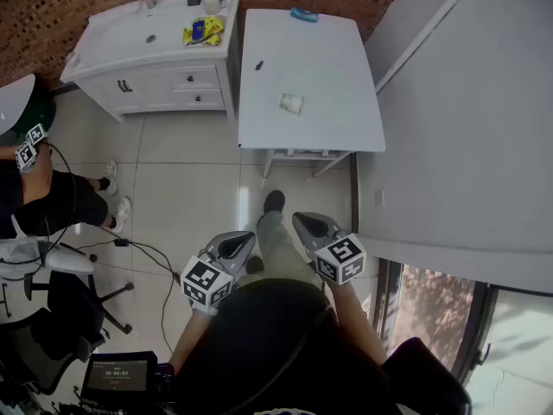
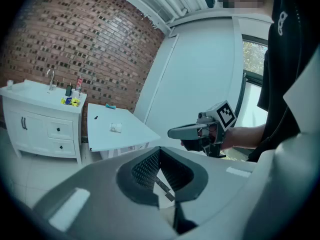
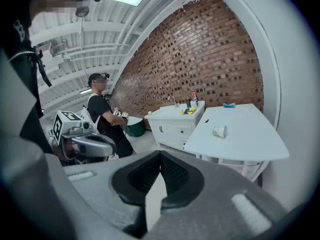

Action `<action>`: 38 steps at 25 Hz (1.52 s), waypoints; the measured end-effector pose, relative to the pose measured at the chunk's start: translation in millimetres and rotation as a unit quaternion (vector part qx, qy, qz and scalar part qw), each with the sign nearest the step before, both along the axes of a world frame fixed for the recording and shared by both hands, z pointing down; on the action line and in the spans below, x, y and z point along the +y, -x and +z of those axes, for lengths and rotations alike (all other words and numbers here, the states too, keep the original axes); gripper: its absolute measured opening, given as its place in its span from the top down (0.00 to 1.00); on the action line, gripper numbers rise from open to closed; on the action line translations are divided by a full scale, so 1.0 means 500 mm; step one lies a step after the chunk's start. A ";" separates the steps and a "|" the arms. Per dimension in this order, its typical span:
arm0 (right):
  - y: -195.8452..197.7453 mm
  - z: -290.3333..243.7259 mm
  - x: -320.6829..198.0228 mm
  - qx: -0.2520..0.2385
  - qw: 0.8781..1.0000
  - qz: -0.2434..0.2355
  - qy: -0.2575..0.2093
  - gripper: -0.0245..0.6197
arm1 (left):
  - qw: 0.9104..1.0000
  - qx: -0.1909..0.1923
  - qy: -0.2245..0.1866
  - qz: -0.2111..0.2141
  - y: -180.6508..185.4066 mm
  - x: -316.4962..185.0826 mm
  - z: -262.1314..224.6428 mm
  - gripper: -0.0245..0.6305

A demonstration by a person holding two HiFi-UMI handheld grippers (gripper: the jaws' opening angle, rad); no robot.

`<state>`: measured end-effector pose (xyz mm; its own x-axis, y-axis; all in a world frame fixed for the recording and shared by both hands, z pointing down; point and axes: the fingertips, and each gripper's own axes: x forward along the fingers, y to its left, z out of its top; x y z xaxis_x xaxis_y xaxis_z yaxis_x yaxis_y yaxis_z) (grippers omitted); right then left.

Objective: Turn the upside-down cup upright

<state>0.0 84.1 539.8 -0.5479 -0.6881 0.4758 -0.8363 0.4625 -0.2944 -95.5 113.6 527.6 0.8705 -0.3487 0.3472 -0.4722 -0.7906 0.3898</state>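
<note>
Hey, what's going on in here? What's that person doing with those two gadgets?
A person stands back from a white table, holding a grabbing tool in each hand. The left claw and the right claw are both shut and empty, and both point towards the table. A small cup sits near the middle of the table with nothing touching it. Neither claw has reached it yet.

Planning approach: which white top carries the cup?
The plain table, right of the sink cabinet; the cup sits near its middle, while the cabinet has a basin.
</note>
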 end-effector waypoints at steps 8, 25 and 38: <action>-0.043 0.018 -0.207 -0.013 1.000 0.006 0.010 0.97 | 1.000 -0.007 0.000 0.003 -0.042 -0.209 -0.005 0.94; -0.204 0.066 -0.485 -0.039 0.998 0.032 0.035 0.97 | 0.997 -0.046 -0.027 0.062 -0.207 -0.497 -0.051 0.94; -0.229 0.122 -0.537 -0.007 0.996 0.043 0.076 0.97 | 0.998 -0.030 -0.001 0.048 -0.206 -0.522 -0.023 0.94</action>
